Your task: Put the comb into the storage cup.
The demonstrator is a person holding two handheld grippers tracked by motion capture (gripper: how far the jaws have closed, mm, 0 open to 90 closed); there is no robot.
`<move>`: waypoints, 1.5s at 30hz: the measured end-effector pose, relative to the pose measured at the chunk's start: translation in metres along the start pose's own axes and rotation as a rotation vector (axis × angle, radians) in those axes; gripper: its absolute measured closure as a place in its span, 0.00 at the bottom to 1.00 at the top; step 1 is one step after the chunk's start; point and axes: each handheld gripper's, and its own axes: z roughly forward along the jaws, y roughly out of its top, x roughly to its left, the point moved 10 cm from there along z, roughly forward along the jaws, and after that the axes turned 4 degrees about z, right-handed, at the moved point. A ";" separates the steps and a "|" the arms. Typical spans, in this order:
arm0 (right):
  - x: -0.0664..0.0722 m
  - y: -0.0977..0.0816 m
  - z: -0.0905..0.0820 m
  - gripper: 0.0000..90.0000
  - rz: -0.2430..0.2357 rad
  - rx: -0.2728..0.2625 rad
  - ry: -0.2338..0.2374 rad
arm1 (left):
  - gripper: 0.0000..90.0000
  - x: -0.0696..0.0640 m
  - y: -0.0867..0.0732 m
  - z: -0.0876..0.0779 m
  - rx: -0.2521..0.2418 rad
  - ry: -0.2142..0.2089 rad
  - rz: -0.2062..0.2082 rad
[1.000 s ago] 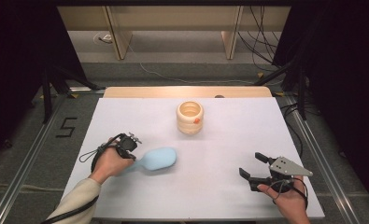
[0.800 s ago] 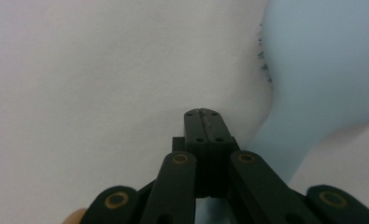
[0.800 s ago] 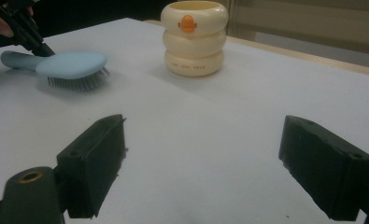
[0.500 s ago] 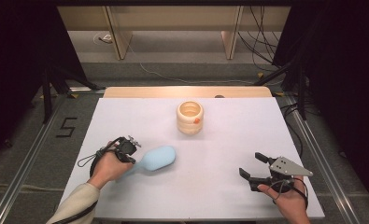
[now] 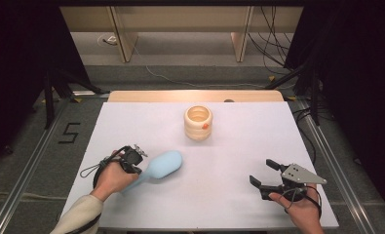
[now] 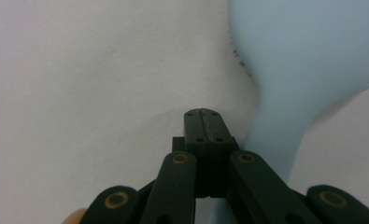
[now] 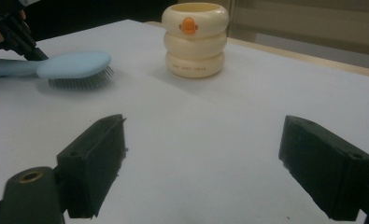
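Nearest you, your right gripper rests at the near right of the white table, jaws standing well apart with nothing between them. In the right gripper view both pads face bare table, and the brush lies far off to their left.

Your left gripper sits at the near left, jaws pressed together on nothing. In the left gripper view the closed tips lie on the table just beside the brush's neck, the brush to their right, not between them. So you have no grip yet.

The light blue hairbrush lies bristles down, long axis running from near left (handle, by your left hand) to far right (head). The handle is plainly the nearer end to your left gripper; the right is well apart from it.

Judgement: to take the brush, part the left jaws first and shift sideways so the handle falls between the pads, across its long axis.

Farther back, near the table's middle, stands the cream ringed cup, upright, mouth open upward. Its inside looks empty from above, though the bottom is not fully seen. It stands well apart from the brush head.
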 end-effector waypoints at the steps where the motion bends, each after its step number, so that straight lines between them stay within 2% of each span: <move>1: 0.000 0.000 0.000 0.17 0.000 0.001 0.000 | 1.00 0.000 0.000 0.000 -0.001 -0.002 0.004; 22: 0.000 0.000 0.000 0.17 0.001 -0.001 0.002 | 1.00 -0.010 -0.004 -0.003 0.000 -0.014 0.014; 37: 0.001 0.000 0.000 0.17 0.002 -0.001 0.004 | 1.00 -0.012 -0.005 -0.004 -0.002 -0.017 0.016; 42: 0.001 0.000 -0.001 0.17 0.000 -0.001 0.004 | 1.00 -0.010 -0.005 -0.004 -0.017 -0.024 0.001; 45: 0.001 0.001 -0.001 0.17 0.000 -0.002 0.003 | 0.93 -0.006 -0.004 -0.005 -0.038 -0.011 -0.017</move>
